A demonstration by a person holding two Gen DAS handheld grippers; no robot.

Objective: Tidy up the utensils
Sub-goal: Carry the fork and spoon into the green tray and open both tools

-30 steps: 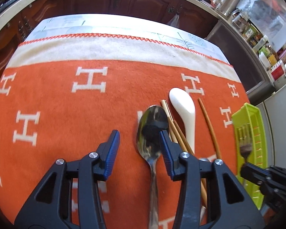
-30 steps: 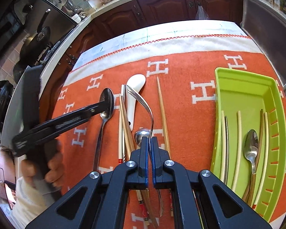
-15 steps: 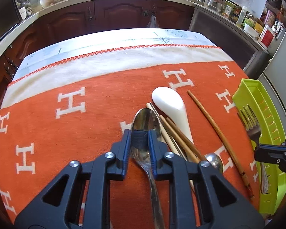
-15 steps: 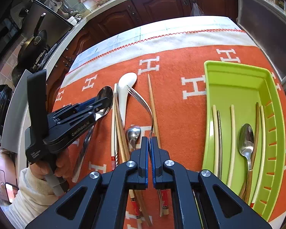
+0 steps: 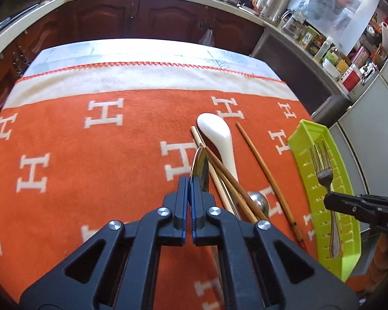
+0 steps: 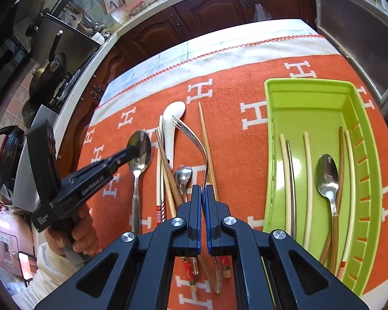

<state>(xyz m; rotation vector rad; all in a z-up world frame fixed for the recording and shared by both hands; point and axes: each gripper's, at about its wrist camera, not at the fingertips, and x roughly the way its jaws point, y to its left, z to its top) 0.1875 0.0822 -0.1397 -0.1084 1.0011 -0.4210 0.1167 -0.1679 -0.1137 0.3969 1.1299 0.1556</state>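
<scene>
- The left gripper [image 5: 189, 184] has its blue-padded jaws pinched on the bowl of a steel spoon [image 6: 139, 152], which sits tilted on edge between them; its handle trails back toward the near edge of the worktop
- The right gripper [image 6: 203, 191] has its jaws closed on the slim neck of a steel fork [image 6: 194, 139], whose curved tines stick out ahead of the jaws, raised above the cloth; in the left wrist view the fork is over the green tray's near wall
- A glossy white ceramic spoon [image 5: 217, 134], rounded and smooth, lies on the cloth just beside several wooden chopsticks [image 5: 229, 178], thin brown and pale sticks that cross one another
- A small steel spoon [image 6: 183, 178] lies among the chopsticks
- The green tray [image 6: 310, 87], bright slotted plastic, sits by the right edge of the worktop and holds chopsticks and a spoon lying lengthwise
- The orange cloth [image 5: 90, 160] is fuzzy, with white H marks and a cream border stitched in red
</scene>
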